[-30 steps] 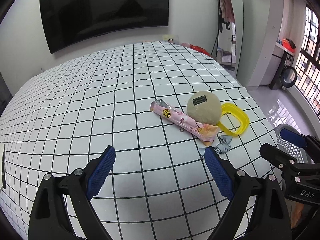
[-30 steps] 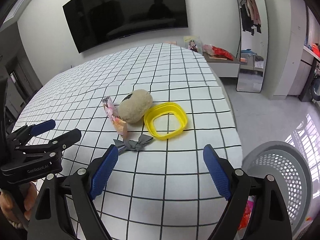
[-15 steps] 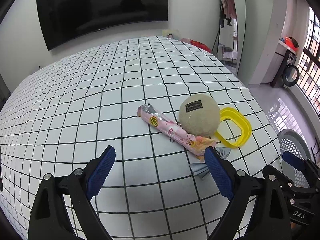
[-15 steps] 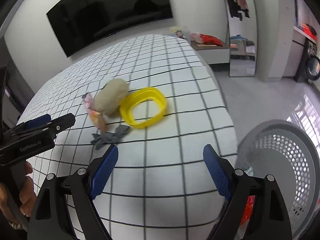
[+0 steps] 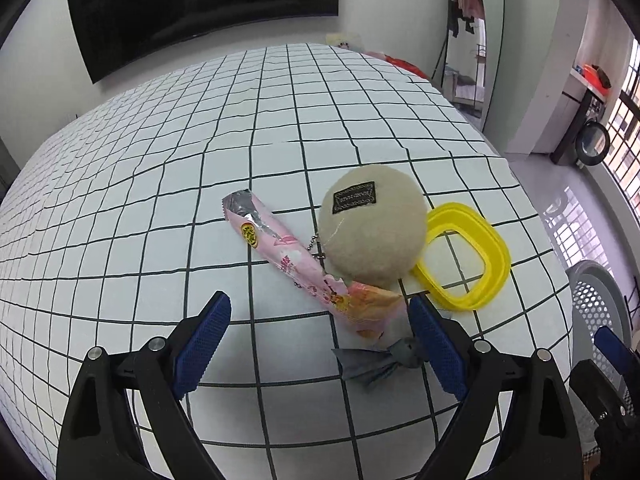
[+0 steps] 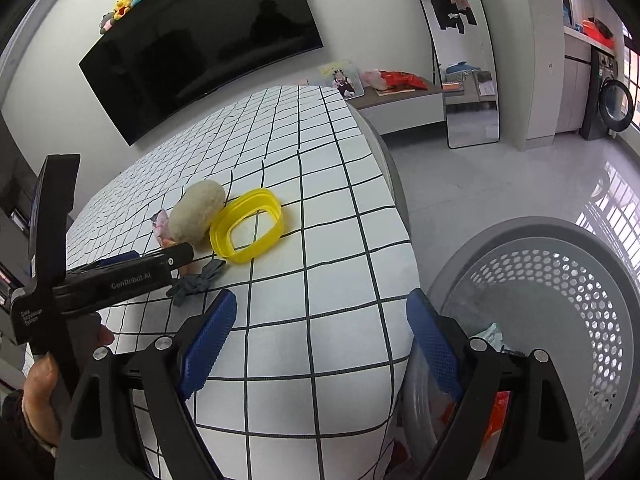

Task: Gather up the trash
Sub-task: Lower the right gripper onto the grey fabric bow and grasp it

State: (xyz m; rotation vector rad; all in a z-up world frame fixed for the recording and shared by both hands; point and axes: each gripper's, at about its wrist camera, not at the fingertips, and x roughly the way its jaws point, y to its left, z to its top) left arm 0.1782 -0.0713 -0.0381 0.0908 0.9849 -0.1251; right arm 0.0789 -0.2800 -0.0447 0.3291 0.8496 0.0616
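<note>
A pink snack wrapper (image 5: 296,264) lies on the grid-patterned bed cover (image 5: 160,208), beside a beige plush ball (image 5: 372,226) and a yellow ring-shaped lid (image 5: 464,264). A crumpled grey wrapper (image 5: 376,362) sits just in front of them. My left gripper (image 5: 320,322) hovers open close above the pink wrapper's near end, nothing between its fingers. My right gripper (image 6: 320,324) stands open over the bed's corner, empty. In the right wrist view the plush ball (image 6: 198,212), yellow lid (image 6: 250,232) and grey wrapper (image 6: 196,282) lie beyond it, with the left gripper's body (image 6: 116,278) over them.
A grey perforated basket (image 6: 552,304) stands on the floor right of the bed, with some trash inside. A wall TV (image 5: 200,4), a leaning mirror (image 6: 464,60) and a low cabinet (image 6: 400,100) stand behind. A hand (image 6: 40,380) holds the left gripper.
The left gripper has moved forward and down toward the pink wrapper, which looms larger. The right gripper has swung right, so the basket fills more of its view.
</note>
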